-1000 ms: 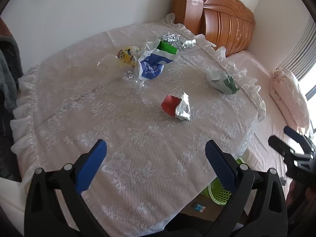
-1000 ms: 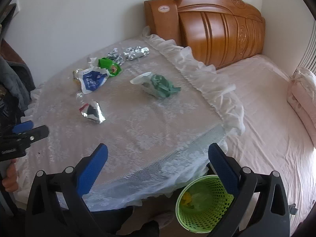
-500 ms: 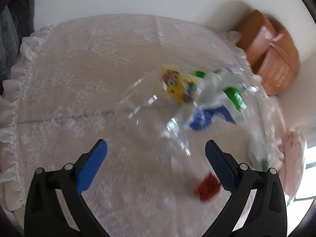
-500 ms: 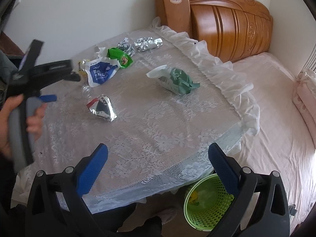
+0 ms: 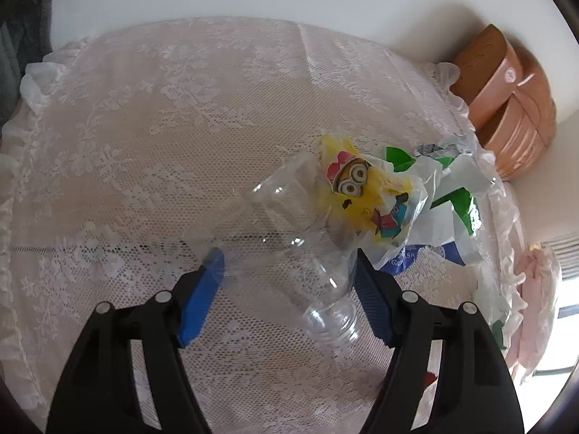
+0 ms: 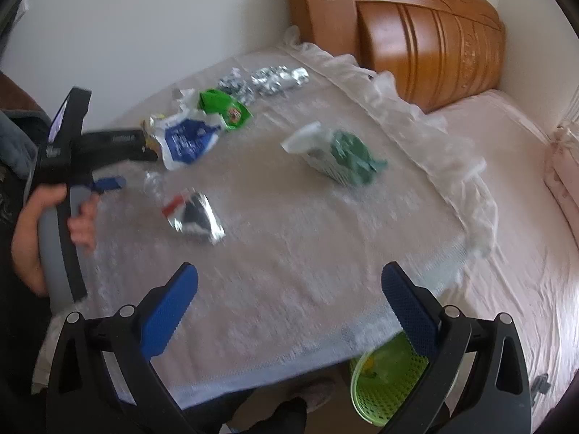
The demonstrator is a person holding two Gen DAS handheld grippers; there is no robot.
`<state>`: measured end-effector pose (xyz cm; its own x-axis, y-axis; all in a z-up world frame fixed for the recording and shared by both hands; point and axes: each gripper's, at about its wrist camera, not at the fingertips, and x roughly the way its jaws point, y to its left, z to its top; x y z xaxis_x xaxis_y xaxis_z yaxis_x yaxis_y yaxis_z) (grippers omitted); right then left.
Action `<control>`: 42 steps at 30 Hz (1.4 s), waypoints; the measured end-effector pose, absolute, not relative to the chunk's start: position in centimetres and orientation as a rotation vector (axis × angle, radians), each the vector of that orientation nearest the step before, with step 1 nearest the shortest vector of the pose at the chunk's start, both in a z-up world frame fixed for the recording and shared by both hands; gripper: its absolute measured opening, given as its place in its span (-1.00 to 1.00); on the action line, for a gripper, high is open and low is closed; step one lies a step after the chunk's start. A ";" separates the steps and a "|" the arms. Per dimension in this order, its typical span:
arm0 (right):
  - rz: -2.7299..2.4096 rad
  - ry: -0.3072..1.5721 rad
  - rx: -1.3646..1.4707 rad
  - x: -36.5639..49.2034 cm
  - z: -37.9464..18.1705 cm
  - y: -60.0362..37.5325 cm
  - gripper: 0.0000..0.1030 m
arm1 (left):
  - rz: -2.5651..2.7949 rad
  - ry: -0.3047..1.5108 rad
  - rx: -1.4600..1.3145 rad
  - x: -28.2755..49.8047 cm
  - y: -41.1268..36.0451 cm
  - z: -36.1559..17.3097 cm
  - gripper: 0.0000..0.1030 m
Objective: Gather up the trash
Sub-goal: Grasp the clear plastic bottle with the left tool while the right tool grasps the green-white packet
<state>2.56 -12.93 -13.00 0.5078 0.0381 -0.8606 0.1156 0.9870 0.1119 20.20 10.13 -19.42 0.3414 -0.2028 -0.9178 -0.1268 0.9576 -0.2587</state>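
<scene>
A clear plastic bottle [image 5: 289,238] lies on the lace tablecloth [image 5: 144,144], neck toward the camera. My left gripper [image 5: 287,258] points steeply down over it, and its closing jaws have both blue pads against the bottle's sides. A yellow cartoon wrapper [image 5: 362,191] leans on the bottle's far end. In the right wrist view a hand holds the left gripper [image 6: 134,166] at the bottle [image 6: 153,181]. My right gripper [image 6: 289,289] hangs open and empty above the table's near edge.
Also on the table: a red-and-silver foil packet [image 6: 193,213], a blue-white pouch [image 6: 188,141], a green wrapper [image 6: 224,106], crumpled silver foil [image 6: 267,79] and a green-white wrapper [image 6: 336,159]. A green mesh basket [image 6: 387,379] stands on the floor below. Bed and wooden headboard [image 6: 434,36] at right.
My left gripper swung from the table's near edge over to the clear bottle, tipped down, rolled, and its jaws narrowed around the bottle. The right gripper drifted slightly closer to the table.
</scene>
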 end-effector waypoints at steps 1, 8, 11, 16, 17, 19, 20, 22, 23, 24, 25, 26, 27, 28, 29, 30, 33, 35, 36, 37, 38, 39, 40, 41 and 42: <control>-0.037 1.034 0.161 3.1 -12.9 -12.8 0.96 | -0.063 1.218 -0.300 20.1 10.3 -19.2 0.33; -0.027 0.989 0.096 9.0 -12.2 -11.7 0.96 | -0.154 1.151 -0.240 18.8 11.8 -16.7 0.33; -0.067 0.972 0.058 10.7 -11.9 -14.1 0.95 | -0.203 1.135 -0.222 17.2 13.2 -15.5 0.33; 0.015 1.111 -0.093 13.9 -15.1 -17.3 0.95 | -0.273 1.122 -0.168 15.0 13.6 -14.4 0.33; 0.059 1.143 -0.119 14.4 -16.1 -17.6 0.95 | -0.282 1.124 -0.163 14.8 13.5 -14.4 0.33; 0.106 1.187 -0.168 14.9 -17.4 -17.5 0.95 | -0.306 1.131 -0.157 14.1 13.5 -14.3 0.33; 0.135 1.190 -0.214 15.2 -18.1 -17.3 0.95 | -0.317 1.134 -0.156 13.8 13.6 -14.3 0.33; 0.150 1.186 -0.251 15.5 -18.8 -17.2 0.95 | -0.326 1.142 -0.154 13.0 13.8 -14.2 0.33; 0.155 1.192 -0.250 15.9 -19.2 -17.3 0.94 | -0.329 1.146 -0.154 12.8 13.8 -14.2 0.33; 0.168 1.200 -0.227 16.2 -19.5 -17.5 0.77 | -0.331 1.149 -0.152 12.7 13.7 -14.3 0.33; 0.178 1.212 -0.206 16.5 -19.6 -17.7 0.42 | -0.334 1.152 -0.149 12.4 13.8 -14.3 0.33; 0.175 1.220 -0.184 16.8 -19.7 -18.0 0.33 | -0.335 1.154 -0.148 12.2 13.8 -14.2 0.33; 0.173 1.210 -0.166 16.8 -19.4 -18.3 0.22 | -0.336 1.153 -0.147 12.1 13.7 -14.2 0.33; 0.179 1.207 -0.148 16.9 -19.3 -18.4 0.11 | -0.338 1.150 -0.144 12.0 13.5 -14.0 0.33; 0.187 1.200 -0.113 16.7 -18.9 -18.7 -0.15 | -0.339 1.145 -0.141 11.8 13.4 -13.8 0.33; 0.186 1.194 -0.074 16.5 -18.5 -18.9 -0.22 | -0.341 1.140 -0.139 11.6 13.3 -13.6 0.33; 0.181 1.148 0.019 15.0 -17.4 -19.5 -0.23 | -0.361 1.122 -0.131 10.9 12.5 -12.7 0.33; 0.160 1.113 0.082 13.4 -16.5 -19.9 -0.23 | -0.382 1.111 -0.119 10.3 11.7 -12.1 0.33; 0.149 1.085 0.123 12.0 -15.8 -20.1 -0.23 | -0.394 1.106 -0.114 9.9 11.2 -11.7 0.33; 0.140 1.065 0.154 11.1 -15.2 -20.4 -0.23 | -0.406 1.103 -0.110 9.5 10.8 -11.4 0.33; 0.118 1.025 0.210 8.9 -14.3 -20.8 -0.23 | -0.421 1.099 -0.103 9.1 10.3 -11.1 0.33; 0.101 1.000 0.241 7.4 -13.6 -21.1 -0.23 | -0.437 1.095 -0.096 8.7 9.6 -10.8 0.33; 0.085 0.979 0.265 6.2 -13.1 -21.2 -0.23 | -0.461 1.091 -0.085 8.1 8.8 -10.4 0.33; 0.062 0.949 0.305 3.7 -12.3 -21.6 -0.23 | -0.489 1.087 -0.072 7.4 7.8 -10.1 0.33; 0.044 0.927 0.338 1.5 -11.7 -22.1 -0.23 | -0.510 1.085 -0.063 7.0 7.1 -9.8 0.33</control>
<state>1.48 -22.05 -11.70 0.6030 0.1816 -0.7768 0.1074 0.9464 0.3046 6.99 7.05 -9.84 0.3636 -0.4262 -0.8283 0.3657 0.8831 -0.2939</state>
